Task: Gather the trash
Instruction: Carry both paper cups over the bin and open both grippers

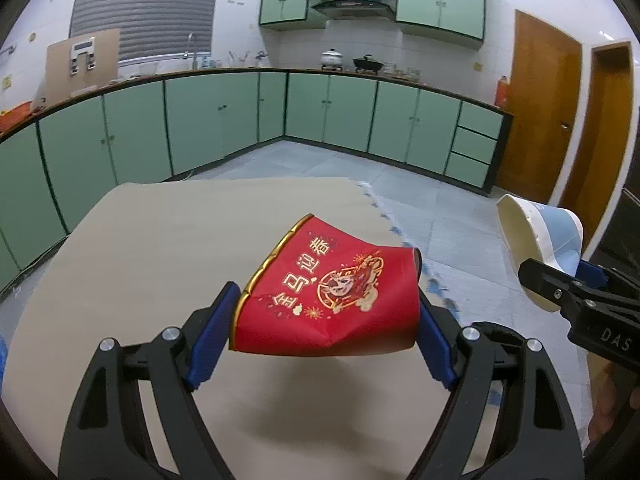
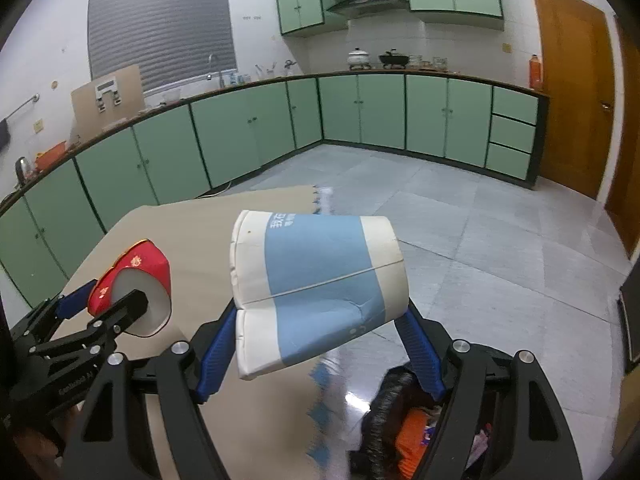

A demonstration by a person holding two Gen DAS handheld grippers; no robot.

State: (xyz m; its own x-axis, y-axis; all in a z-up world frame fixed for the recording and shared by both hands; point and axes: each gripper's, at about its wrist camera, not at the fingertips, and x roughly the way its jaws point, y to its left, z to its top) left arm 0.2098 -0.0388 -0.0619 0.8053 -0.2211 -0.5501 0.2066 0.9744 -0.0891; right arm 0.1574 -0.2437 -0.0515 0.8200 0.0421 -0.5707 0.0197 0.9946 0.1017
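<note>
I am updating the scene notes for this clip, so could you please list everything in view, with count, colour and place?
Crushed red paper cup with gold print: one, red, held between the left tool's pads above the table.
Crushed blue and white paper cup: one, blue and white, held between the right tool's pads.
Beige tabletop: one, beige, below both cups.
Black trash bag: one, black with orange rubbish inside, on the floor below the right tool.
Green base cabinets: a long row, green, along the walls.
Wooden doors: two, brown, far right.
White pot: one, on the counter.
Left tool: one, black with blue pads.
Right tool: one, black with blue pads.
</note>
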